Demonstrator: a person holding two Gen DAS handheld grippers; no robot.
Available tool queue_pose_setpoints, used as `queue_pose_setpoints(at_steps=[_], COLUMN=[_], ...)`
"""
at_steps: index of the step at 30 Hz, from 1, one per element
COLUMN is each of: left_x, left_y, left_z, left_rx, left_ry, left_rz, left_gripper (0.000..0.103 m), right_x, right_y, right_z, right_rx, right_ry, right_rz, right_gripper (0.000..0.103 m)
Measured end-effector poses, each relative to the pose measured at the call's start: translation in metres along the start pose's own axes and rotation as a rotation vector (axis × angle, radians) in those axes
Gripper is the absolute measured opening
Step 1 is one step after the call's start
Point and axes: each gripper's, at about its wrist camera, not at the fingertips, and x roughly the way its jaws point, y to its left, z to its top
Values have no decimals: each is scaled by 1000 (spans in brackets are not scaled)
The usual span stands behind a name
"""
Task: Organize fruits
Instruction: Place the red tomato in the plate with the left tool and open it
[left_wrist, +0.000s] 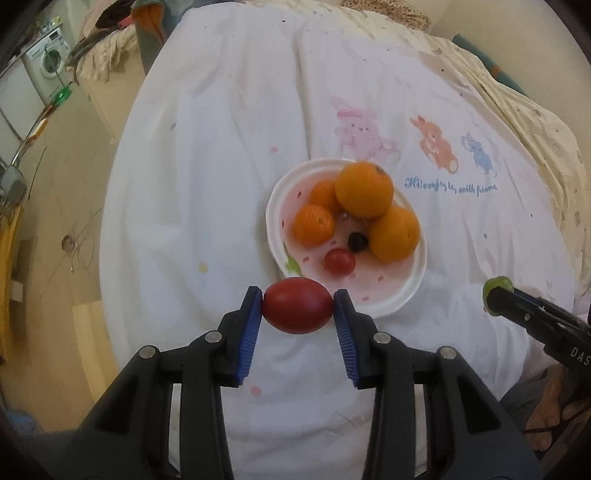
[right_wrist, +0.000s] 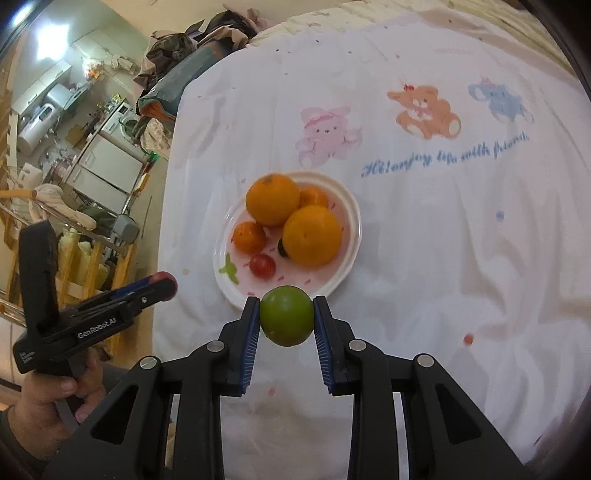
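Observation:
A white plate (left_wrist: 402, 295) (right_wrist: 347, 206) sits on the white cloth. It holds two large oranges (left_wrist: 364, 189) (right_wrist: 312, 236), two small tangerines (left_wrist: 314, 225) (right_wrist: 248, 237), a cherry tomato (left_wrist: 340, 261) (right_wrist: 262, 266) and a dark berry (left_wrist: 357, 242). My left gripper (left_wrist: 297, 311) is shut on a red oval tomato (left_wrist: 297, 311) just in front of the plate's near rim. My right gripper (right_wrist: 286, 320) is shut on a green lime (right_wrist: 286, 320) above the plate's near rim. The lime also shows in the left wrist view (left_wrist: 498, 286), and the red tomato in the right wrist view (right_wrist: 164, 284).
The cloth (left_wrist: 221, 184) (right_wrist: 443, 240) with cartoon animal prints covers a round table. Floor, a washing machine (left_wrist: 50, 59) and clutter lie to the left. A patterned bedspread (left_wrist: 535, 122) lies behind at right.

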Motion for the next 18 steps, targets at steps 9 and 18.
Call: queue_pose_setpoints(at_steps=[9,18], left_x=[39,81], left_y=[-19,-42], left_z=[22,46], left_rx=[-16,-24], left_ry=[64,103], left_rz=[-46,-43], left_gripper=[35,35], right_x=[24,33], right_y=[-18,-30], right_z=[8,10], right_rx=[38,69], right_ry=[26,45], right_rz=[13,17], right_gripper=[30,30])
